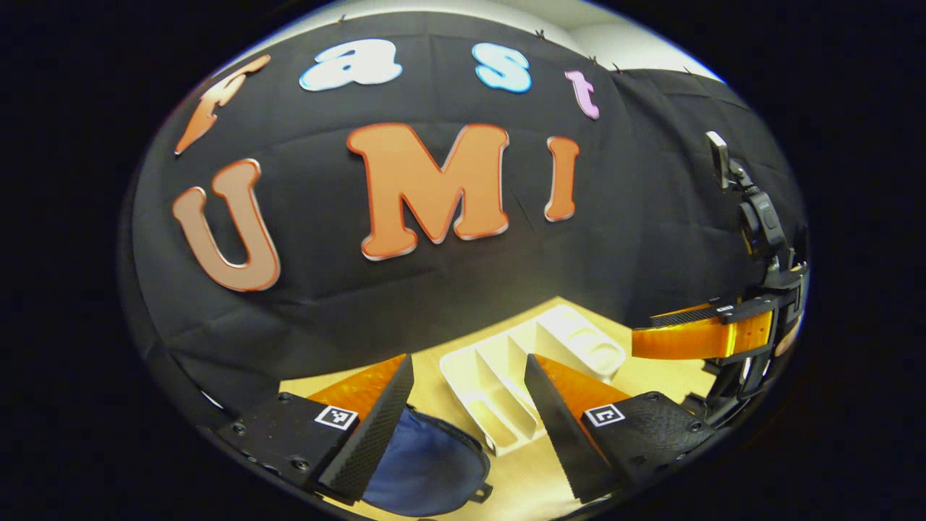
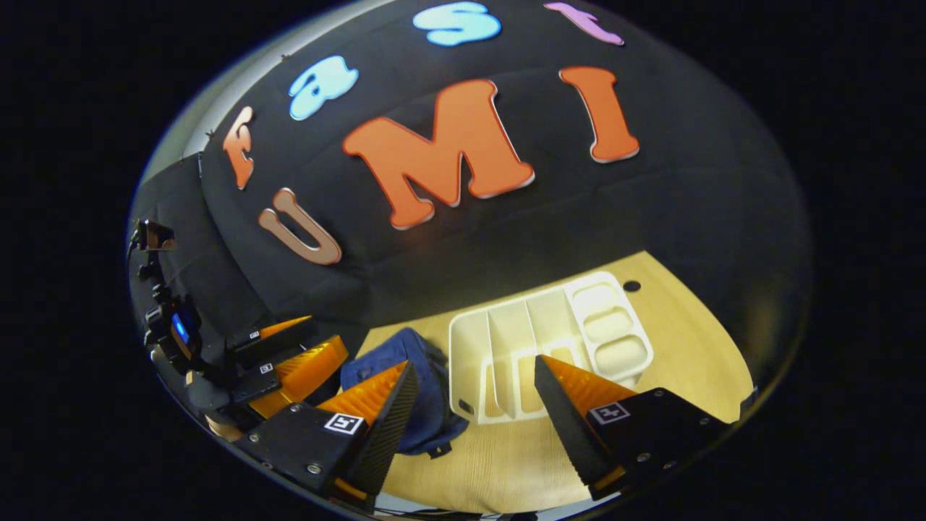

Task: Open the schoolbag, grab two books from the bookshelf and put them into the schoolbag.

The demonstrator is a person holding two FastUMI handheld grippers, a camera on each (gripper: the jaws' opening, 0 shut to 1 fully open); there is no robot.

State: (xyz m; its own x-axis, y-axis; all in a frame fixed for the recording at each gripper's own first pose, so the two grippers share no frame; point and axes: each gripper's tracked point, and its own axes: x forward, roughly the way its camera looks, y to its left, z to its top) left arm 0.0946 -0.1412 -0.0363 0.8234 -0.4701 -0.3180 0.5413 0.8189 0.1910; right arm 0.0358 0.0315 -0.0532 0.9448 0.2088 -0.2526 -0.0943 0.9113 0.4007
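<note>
The dark blue schoolbag (image 1: 427, 467) lies on the wooden table just under my left gripper (image 1: 463, 434), which hangs open above it with nothing between its fingers. Behind the bag stands the white bookshelf rack (image 1: 521, 376) with upright dividers and round-cornered compartments. In the right gripper view the schoolbag (image 2: 412, 376) sits left of the bookshelf rack (image 2: 550, 340). My right gripper (image 2: 474, 427) is open and empty, held above the table in front of both. The left gripper (image 2: 289, 362) appears at the left, above the bag. The right gripper (image 1: 694, 336) appears at the far right, level with the rack.
The wooden table (image 2: 673, 347) reaches back to the black cloth wall. A small dark hole (image 2: 631, 286) sits in the table top behind the rack. Bare table surface (image 2: 492, 463) lies in front of the rack.
</note>
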